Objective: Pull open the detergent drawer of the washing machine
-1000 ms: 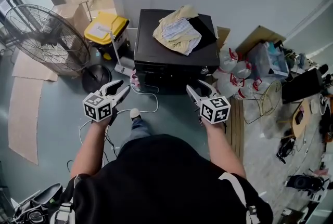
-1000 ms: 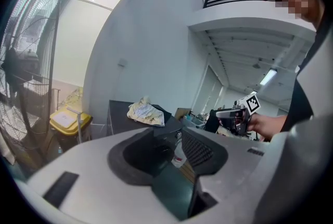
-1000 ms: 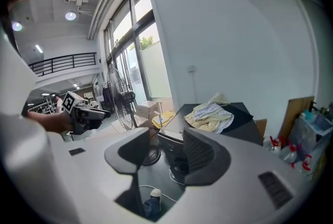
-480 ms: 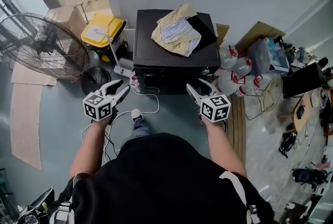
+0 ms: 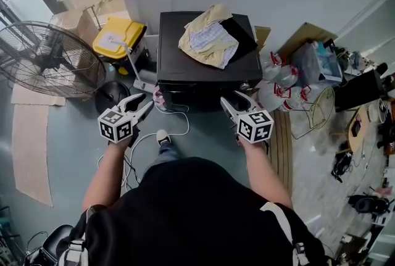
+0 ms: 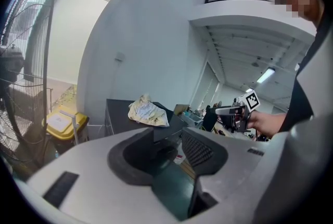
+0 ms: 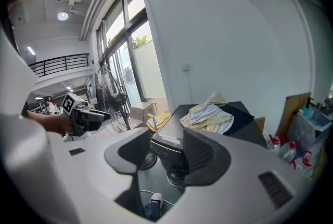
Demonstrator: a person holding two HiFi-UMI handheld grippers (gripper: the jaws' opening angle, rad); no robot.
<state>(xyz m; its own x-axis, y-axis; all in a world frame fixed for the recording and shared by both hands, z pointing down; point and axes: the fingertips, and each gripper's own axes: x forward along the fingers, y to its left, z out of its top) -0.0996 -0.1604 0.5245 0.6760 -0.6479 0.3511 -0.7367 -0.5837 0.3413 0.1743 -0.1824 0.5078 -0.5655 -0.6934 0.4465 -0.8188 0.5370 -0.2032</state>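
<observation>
The black washing machine (image 5: pixel 207 70) stands against the white wall, with a yellowish cloth (image 5: pixel 207 36) heaped on its lid. Both grippers hover just before its front face, apart from it. My left gripper (image 5: pixel 143 103) is open at its left front corner, nothing between the jaws. My right gripper (image 5: pixel 234 100) is open near its right front corner, also holding nothing. In the right gripper view the machine's upper front panel (image 7: pixel 167 141) shows between the jaws; I cannot make out the drawer itself. The left gripper view shows the machine (image 6: pixel 118 114) and cloth (image 6: pixel 148 112) ahead.
A large floor fan (image 5: pixel 52 61) and a yellow-lidded bin (image 5: pixel 120 39) stand left of the machine. A white cable (image 5: pixel 176 129) lies on the floor by my shoe (image 5: pixel 162 135). Plastic bottles (image 5: pixel 278 83), cardboard and a wire basket (image 5: pixel 315 113) crowd the right.
Both grippers stay almost where they were, open. Only the head view has drifted a little, so the fan and bin sit slightly further left.
</observation>
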